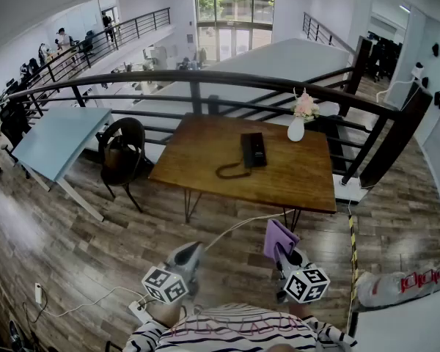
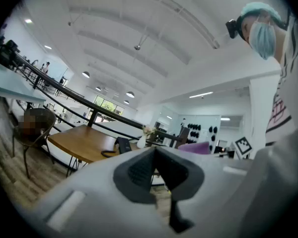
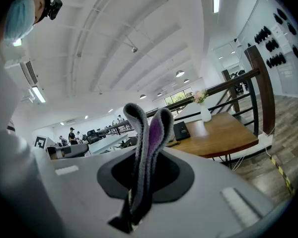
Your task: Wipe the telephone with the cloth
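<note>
The black telephone (image 1: 253, 150) lies on the wooden table (image 1: 293, 185), with its coiled cord (image 1: 231, 171) trailing toward the near edge. Both grippers hang low over the floor, well short of the table. My right gripper (image 1: 282, 254) is shut on a folded purple cloth (image 1: 277, 237), which sticks up grey and purple between the jaws (image 3: 150, 133). My left gripper (image 1: 189, 259) is shut and holds nothing; its pads (image 2: 139, 170) meet at the tip. The telephone (image 2: 123, 144) and the telephone (image 3: 181, 130) show far off in both gripper views.
A white vase with pink flowers (image 1: 297, 125) stands at the table's far right corner. A dark railing (image 1: 205, 79) runs behind the table. A black chair (image 1: 123, 149) and a light blue table (image 1: 59, 141) stand to the left. Cables and a power strip (image 1: 136, 310) lie on the floor.
</note>
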Demonstrator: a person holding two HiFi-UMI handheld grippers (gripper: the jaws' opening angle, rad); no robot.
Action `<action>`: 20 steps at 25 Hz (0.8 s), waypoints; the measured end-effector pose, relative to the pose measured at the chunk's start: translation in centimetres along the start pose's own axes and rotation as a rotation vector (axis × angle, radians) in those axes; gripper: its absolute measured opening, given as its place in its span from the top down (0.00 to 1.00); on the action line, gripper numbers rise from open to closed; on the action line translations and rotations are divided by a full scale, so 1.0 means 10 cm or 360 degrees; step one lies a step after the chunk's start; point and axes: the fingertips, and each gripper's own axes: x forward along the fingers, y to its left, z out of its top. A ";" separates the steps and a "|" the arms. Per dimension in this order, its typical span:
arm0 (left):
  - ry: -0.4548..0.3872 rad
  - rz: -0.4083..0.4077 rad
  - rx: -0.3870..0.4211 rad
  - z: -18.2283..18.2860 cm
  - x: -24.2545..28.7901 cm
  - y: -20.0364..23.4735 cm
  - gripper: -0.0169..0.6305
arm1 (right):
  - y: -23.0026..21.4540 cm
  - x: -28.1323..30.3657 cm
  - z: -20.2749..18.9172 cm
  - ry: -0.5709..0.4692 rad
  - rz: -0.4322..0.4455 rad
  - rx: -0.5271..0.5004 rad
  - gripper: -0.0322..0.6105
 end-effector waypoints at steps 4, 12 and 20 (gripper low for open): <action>-0.0021 0.0008 -0.0006 -0.04 0.12 -0.06 0.97 | -0.12 0.00 0.05 -0.0011 0.0031 0.0029 0.89; -0.0055 0.0057 -0.0037 -0.20 0.36 -0.20 0.97 | -0.39 0.01 0.11 0.0024 0.0098 0.0043 0.89; -0.0039 0.0137 -0.0085 -0.36 0.47 -0.19 0.97 | -0.64 0.10 0.06 0.0090 0.0138 0.0100 0.89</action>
